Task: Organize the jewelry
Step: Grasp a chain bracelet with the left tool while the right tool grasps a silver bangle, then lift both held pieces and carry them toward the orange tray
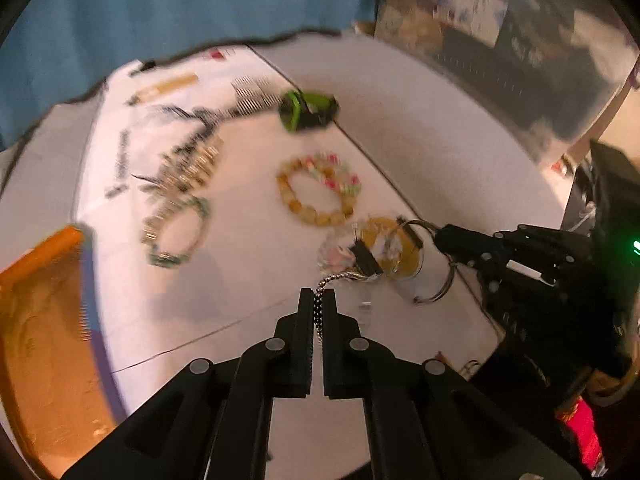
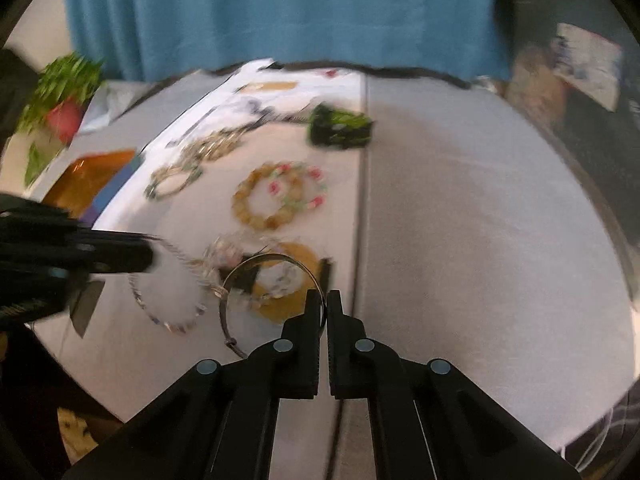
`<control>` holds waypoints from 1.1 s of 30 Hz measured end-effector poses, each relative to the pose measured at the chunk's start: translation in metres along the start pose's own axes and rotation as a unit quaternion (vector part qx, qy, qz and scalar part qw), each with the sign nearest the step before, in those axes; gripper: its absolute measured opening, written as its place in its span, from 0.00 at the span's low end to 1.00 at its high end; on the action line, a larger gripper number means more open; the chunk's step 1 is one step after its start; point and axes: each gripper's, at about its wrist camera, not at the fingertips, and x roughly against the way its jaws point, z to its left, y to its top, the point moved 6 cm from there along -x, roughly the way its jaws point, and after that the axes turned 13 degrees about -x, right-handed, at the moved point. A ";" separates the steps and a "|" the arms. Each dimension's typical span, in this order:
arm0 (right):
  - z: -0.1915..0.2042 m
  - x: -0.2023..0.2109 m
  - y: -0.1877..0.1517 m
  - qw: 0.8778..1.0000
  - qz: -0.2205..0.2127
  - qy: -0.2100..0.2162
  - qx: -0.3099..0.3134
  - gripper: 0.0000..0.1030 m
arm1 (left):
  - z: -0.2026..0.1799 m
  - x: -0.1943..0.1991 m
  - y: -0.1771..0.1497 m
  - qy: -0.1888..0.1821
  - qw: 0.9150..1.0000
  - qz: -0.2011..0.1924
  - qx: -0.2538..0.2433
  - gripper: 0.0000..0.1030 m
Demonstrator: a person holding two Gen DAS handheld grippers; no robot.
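My left gripper [image 1: 317, 294] is shut on a silver beaded chain [image 1: 334, 278] that leads to a clear crystal cluster [image 1: 340, 256] on the white table. My right gripper [image 2: 325, 298] is shut on a thin silver bangle [image 2: 248, 266], held over a gold disc [image 2: 298, 280]. In the left wrist view the right gripper [image 1: 436, 236] holds the bangle [image 1: 440, 292] at the right. In the right wrist view the left gripper [image 2: 150, 254] comes in from the left with the chain [image 2: 176, 254]. A yellow bead bracelet [image 1: 312, 212] and a pink-green bracelet [image 1: 340, 176] lie beyond.
A green and black item [image 1: 308, 110] lies at the back. A green-silver bracelet [image 1: 176, 232] and a gold-black necklace [image 1: 188, 164] lie left. An orange tray [image 1: 44, 320] stands at the left edge. A potted plant [image 2: 64, 92] stands far left. Blue curtain [image 2: 280, 12] hangs behind.
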 end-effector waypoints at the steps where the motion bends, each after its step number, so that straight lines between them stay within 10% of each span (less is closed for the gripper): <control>1: -0.002 0.006 0.003 1.000 -0.008 -0.004 -0.004 0.03 | 0.004 0.012 0.002 0.005 1.000 -0.013 0.004 0.01; 11: 0.001 0.086 0.025 0.997 -0.067 -0.008 -0.042 0.03 | 0.034 0.117 -0.025 0.048 0.995 -0.079 0.044 0.01; 33: 0.163 0.210 -0.142 0.994 -0.013 0.084 0.070 0.03 | 0.024 0.271 -0.230 0.120 0.974 -0.120 0.153 0.01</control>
